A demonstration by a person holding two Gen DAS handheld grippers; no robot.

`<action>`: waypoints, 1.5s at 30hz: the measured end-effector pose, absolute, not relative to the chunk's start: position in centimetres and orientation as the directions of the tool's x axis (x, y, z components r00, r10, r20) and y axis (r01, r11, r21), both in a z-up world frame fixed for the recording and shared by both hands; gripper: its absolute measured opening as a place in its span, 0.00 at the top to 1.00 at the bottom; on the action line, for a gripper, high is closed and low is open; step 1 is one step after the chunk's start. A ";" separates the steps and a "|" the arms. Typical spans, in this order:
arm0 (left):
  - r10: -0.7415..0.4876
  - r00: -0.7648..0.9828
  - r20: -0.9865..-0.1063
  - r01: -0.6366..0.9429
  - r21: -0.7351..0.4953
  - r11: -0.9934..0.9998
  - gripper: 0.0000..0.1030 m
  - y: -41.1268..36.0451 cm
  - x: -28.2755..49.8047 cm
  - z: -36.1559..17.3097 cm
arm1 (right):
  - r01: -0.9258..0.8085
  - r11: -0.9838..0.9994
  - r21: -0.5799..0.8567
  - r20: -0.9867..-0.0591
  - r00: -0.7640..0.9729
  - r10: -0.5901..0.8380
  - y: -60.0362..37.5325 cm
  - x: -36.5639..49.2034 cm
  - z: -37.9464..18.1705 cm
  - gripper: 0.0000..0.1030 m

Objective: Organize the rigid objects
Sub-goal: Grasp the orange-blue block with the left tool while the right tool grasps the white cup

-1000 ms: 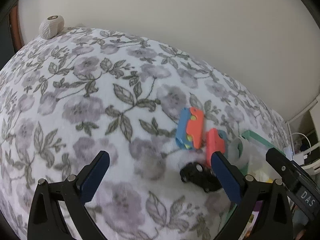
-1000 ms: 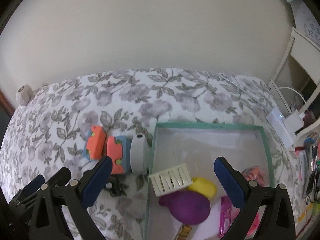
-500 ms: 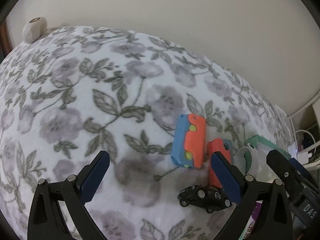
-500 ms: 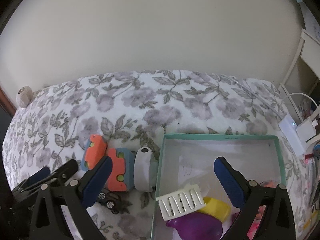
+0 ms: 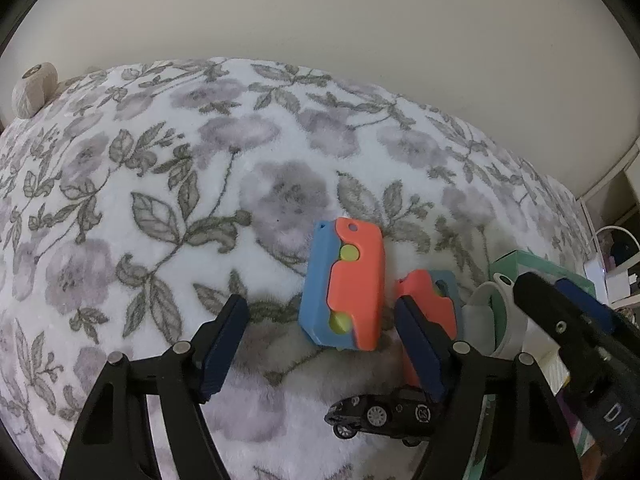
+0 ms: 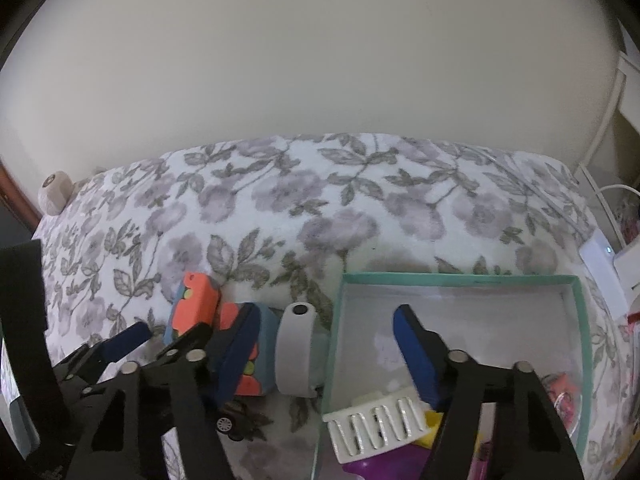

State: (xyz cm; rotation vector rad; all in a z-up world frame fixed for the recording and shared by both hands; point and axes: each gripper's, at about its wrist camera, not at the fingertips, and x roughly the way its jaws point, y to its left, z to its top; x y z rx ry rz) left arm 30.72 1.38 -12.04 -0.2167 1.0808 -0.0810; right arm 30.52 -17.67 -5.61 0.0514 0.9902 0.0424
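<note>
On the floral fleece blanket [image 5: 168, 184] lay two orange-and-blue plastic blocks: the far one [image 5: 346, 286], and the near one [image 5: 430, 300] just right of it. One white cylindrical band [image 6: 296, 350] stood between the near block and one teal-rimmed open box [image 6: 456, 279]. One black toy car [image 5: 384, 414] sat nearest the cameras.

Left gripper [image 5: 320, 344]: jaws had just been closing, standing partly open. The far block lay between the fingers with a gap on its left; whether the right finger touched either block could not be told. Nothing was lifted.

Right gripper [image 6: 320, 348]: jaws had just been closing, partly open, straddling the white band and the box's left wall without pressing either.

Only the right wrist view showed the box's contents: one white slotted piece [image 6: 374, 426], one yellow object [image 6: 434, 426], one purple object [image 6: 370, 470] and pink items at the right. Only the left wrist view showed the whole car.
</note>
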 end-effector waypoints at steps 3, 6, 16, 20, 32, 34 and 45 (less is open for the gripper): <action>-0.178 0.470 -0.865 -0.037 -0.220 0.975 0.34 1.6 30.7 -12.1 | -0.035 0.997 0.070 -0.839 0.539 0.078 -17.2 30.6 -5.9 0.47; -0.180 0.474 -0.862 -0.034 -0.222 0.974 0.38 1.5 30.8 -12.0 | -0.053 0.996 0.076 -0.843 0.530 0.093 -16.7 30.6 -6.1 0.55; -0.199 0.485 -0.852 -0.007 -0.231 0.973 0.46 1.2 30.6 -12.0 | -0.068 0.994 0.087 -0.863 0.493 0.109 -16.0 30.8 -7.4 0.72; -0.195 0.488 -0.851 0.004 -0.222 0.975 0.47 1.1 30.5 -12.1 | -0.059 0.995 0.086 -0.871 0.481 0.103 -16.0 30.9 -8.1 0.80; -0.216 0.501 -0.838 0.020 -0.238 0.971 0.57 1.2 30.2 -11.8 | -0.059 0.992 0.112 -0.853 0.506 0.126 -16.1 30.6 -7.2 0.80; -0.216 0.508 -0.834 0.016 -0.242 0.970 0.57 1.3 30.0 -11.4 | -0.056 0.991 0.123 -0.849 0.512 0.135 -16.3 30.5 -6.8 0.81; -0.205 0.529 -0.823 -0.018 -0.253 0.967 0.58 1.7 29.1 -9.8 | -0.057 0.987 0.149 -0.829 0.538 0.157 -17.7 29.8 -5.0 0.81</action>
